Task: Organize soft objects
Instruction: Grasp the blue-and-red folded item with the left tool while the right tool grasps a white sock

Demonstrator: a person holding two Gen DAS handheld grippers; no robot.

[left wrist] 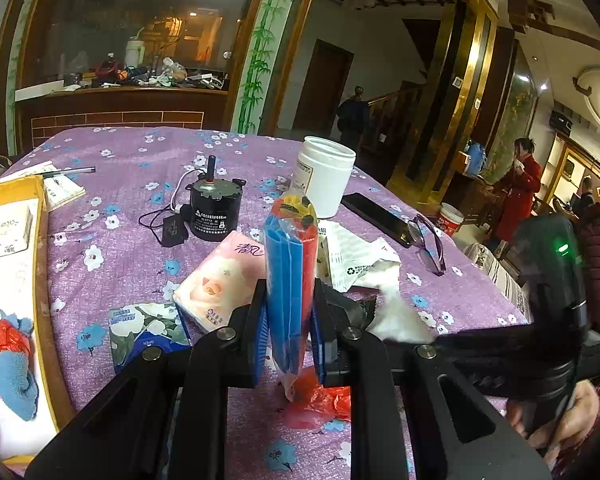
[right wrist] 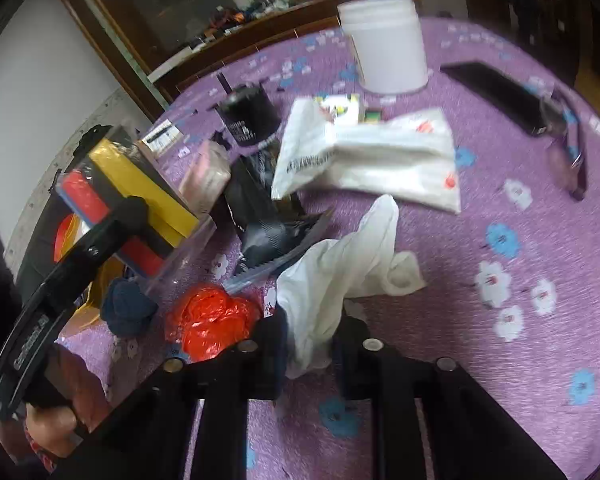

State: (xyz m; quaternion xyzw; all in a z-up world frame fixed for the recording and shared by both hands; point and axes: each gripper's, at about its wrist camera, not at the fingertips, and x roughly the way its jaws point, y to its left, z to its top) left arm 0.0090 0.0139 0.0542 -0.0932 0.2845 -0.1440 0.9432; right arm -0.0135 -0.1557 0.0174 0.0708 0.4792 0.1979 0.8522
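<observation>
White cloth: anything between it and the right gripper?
No. The right gripper is shut on the white cloth, with nothing in between. The red plastic bag lies just to its left, apart from the grip.

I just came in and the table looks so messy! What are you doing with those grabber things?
A person is tidying soft things on a purple flowered tablecloth, with a gripper in each hand. The left gripper is shut on a clear packet of blue, red and yellow pieces, held upright. The right gripper is shut on a white cloth. A crumpled red plastic bag, a pink tissue pack and a white jar lie on the table.
</observation>
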